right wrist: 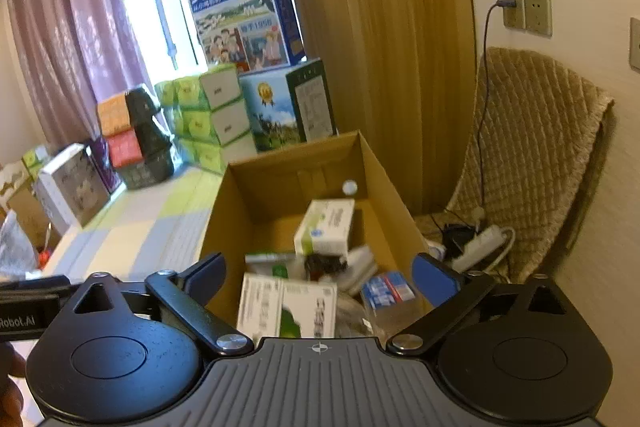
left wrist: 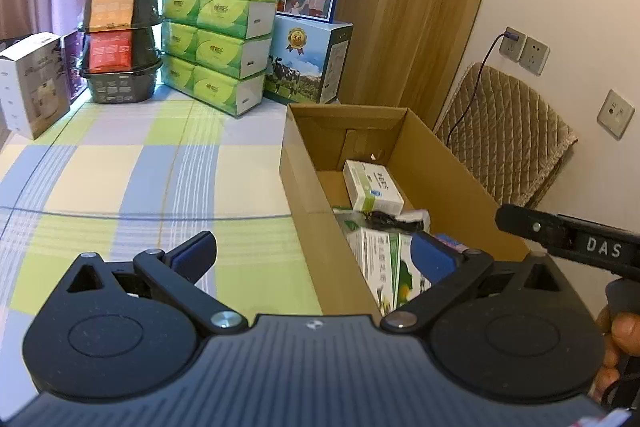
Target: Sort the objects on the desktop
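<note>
An open cardboard box [left wrist: 304, 195] [right wrist: 224, 203] stands on the checked tablecloth [left wrist: 132, 167]. Inside lie a white-and-green medicine box [left wrist: 372, 187] [right wrist: 326, 227], a bigger green-and-white carton [left wrist: 380, 267] [right wrist: 288, 303], a black cable bundle [left wrist: 394, 219] and a blue-and-red packet [right wrist: 388, 291]. My left gripper [left wrist: 316, 259] is open and empty, straddling the box's near left wall. My right gripper [right wrist: 320, 281] is open and empty above the box's near end. The right gripper's body [left wrist: 568, 239] shows at the right edge of the left wrist view.
Stacked green tissue packs [left wrist: 216, 55], black food tubs [left wrist: 120, 43], milk cartons [left wrist: 308, 63] and a white box [left wrist: 34, 83] line the far table edge. A padded chair [right wrist: 532, 155] with a power strip [right wrist: 480, 247] stands right of the box, by the wall sockets [right wrist: 526, 13].
</note>
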`<state>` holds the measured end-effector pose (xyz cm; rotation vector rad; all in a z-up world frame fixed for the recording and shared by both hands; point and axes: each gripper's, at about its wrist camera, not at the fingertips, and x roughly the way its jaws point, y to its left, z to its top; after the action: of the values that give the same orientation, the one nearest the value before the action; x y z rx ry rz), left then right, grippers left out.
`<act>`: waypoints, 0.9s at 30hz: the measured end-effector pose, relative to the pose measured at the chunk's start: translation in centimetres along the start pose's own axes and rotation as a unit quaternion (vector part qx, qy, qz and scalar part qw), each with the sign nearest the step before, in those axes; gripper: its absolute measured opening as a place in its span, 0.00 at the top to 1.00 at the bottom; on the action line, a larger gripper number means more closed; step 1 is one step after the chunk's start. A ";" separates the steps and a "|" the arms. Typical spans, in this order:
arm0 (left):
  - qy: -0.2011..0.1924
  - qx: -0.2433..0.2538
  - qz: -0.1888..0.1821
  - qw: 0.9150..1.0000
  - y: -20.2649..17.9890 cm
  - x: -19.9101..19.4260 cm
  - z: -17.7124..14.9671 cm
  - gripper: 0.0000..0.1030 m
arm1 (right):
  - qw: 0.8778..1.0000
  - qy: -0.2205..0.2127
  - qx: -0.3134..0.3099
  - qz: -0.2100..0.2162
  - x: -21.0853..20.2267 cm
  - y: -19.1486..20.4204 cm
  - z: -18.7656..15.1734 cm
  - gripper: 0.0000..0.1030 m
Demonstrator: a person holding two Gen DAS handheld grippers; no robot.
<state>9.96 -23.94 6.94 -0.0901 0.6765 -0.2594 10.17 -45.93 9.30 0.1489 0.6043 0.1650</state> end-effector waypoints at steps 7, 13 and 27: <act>0.011 0.012 0.003 1.000 -1.5 -2.7 -2.0 0.01 | 1.000 0.019 -0.015 -0.018 -3.3 -0.1 -1.9 0.02; 0.028 0.010 0.011 1.000 -2.6 -4.8 -3.1 0.01 | 0.999 0.034 -0.017 -0.020 -5.6 0.2 -2.6 0.02; 0.048 0.003 0.033 0.998 -3.7 -7.8 -4.8 0.01 | 0.998 0.059 -0.027 -0.011 -9.3 1.0 -4.0 0.02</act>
<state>0.33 -25.42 8.57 -0.0500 0.7733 -0.2033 0.17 -46.39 11.36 0.0801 0.7179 0.1692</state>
